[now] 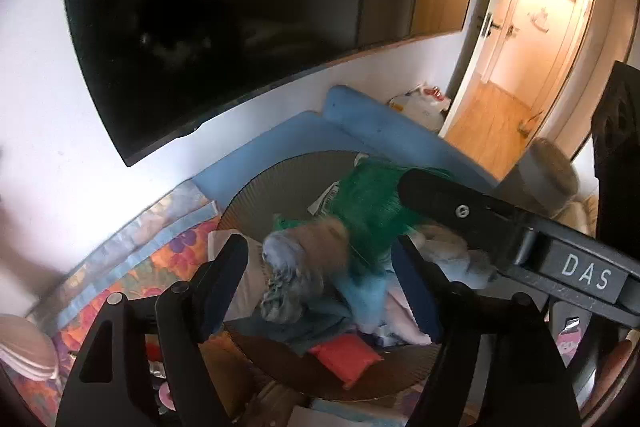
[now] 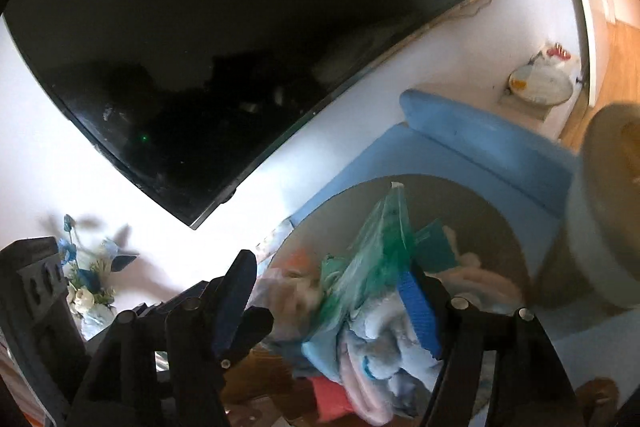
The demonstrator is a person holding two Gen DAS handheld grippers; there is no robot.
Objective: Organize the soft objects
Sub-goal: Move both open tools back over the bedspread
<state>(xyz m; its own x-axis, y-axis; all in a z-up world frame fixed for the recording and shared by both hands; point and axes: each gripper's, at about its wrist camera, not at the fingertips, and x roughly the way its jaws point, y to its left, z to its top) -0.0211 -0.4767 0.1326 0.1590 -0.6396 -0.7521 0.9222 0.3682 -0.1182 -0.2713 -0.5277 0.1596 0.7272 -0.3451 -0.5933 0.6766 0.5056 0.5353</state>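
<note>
A round brown basket (image 1: 256,195) (image 2: 352,199) holds a heap of soft things. On top lie a green plastic bag (image 1: 368,203) (image 2: 380,247), a grey-blue cloth bundle (image 1: 284,267) and light blue cloth (image 2: 380,339). A coral-red piece (image 1: 344,355) sits near the front. My left gripper (image 1: 320,283) stands open over the heap, the grey-blue bundle between its fingers but free of the pads. My right gripper (image 2: 326,303) is also open, with the green bag and blue cloth in its gap and nothing pinched. One black finger of it (image 1: 440,197) crosses the left wrist view above the bag.
A large black TV (image 1: 220,27) hangs on the white wall. Behind the basket lies a blue cushion (image 1: 380,123). A grey pouf (image 1: 548,171) stands right, with an open doorway (image 1: 520,67) beyond. A floral mat (image 1: 168,259) and artificial flowers (image 2: 86,279) are at left.
</note>
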